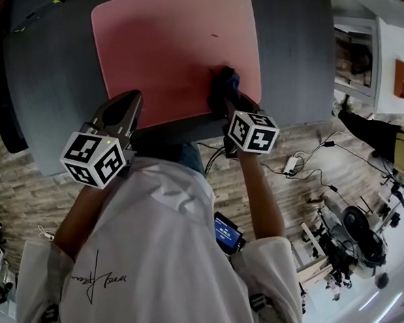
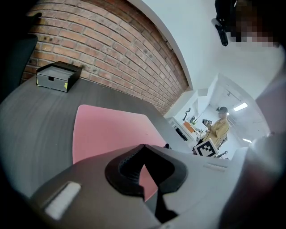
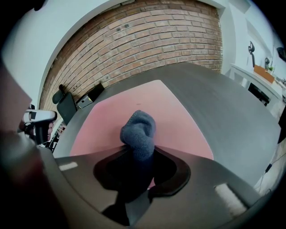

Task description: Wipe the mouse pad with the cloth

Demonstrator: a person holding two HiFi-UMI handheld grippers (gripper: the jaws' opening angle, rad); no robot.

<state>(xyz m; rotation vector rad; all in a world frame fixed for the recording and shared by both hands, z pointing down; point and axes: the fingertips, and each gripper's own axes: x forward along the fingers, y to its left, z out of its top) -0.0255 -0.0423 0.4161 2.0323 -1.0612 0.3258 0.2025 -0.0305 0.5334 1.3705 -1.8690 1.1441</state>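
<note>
A dark grey counter [image 1: 50, 80] with a rounded edge carried a pink mouse pad [image 1: 168, 46], which lay flat and took up most of its middle. The right gripper [image 1: 225, 103] was clenched on a bunched dark blue cloth [image 1: 224, 85], and the cloth rested on the pad near its 5 o'clock corner. The left gripper [image 1: 132, 98] sat at about 7 o'clock of the pad, over the pad's near edge, its jaws closed tip to tip with nothing between them. A small dark box [image 2: 57, 76] stood on the counter at 10 o'clock from the pad, close to a red brick wall [image 3: 147, 40]. Below the counter ran a pale wood-plank floor [image 1: 310, 178], where a white power strip [image 1: 291, 164] and loose cables [image 1: 326, 148] lay at 3 o'clock of the right gripper.
</note>
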